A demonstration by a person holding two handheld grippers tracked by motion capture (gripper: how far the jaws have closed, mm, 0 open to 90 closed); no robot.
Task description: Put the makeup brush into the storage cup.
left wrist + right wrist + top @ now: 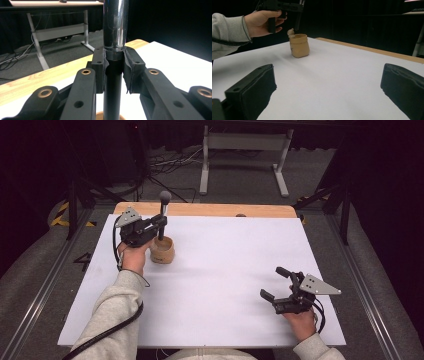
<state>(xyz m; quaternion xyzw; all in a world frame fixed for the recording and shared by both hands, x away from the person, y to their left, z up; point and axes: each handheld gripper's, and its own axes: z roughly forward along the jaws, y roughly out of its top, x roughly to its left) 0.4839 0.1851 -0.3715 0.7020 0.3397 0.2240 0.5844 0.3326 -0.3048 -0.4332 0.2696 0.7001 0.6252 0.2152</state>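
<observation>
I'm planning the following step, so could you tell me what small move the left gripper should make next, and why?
Probably a straight lift. The left gripper is shut on the microphone's handle, which stands upright with its lower end inside the wooden cup. Rising vertically should clear the rim without tipping the cup. The right gripper rests open, far off.

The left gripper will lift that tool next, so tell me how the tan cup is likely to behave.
The cup looks small and squat with a wide base, so it probably stands steadily. It seems light, so the tool clamped by the left gripper could drag or tip it if it rubs the rim. On the smooth white table it may slide.
</observation>
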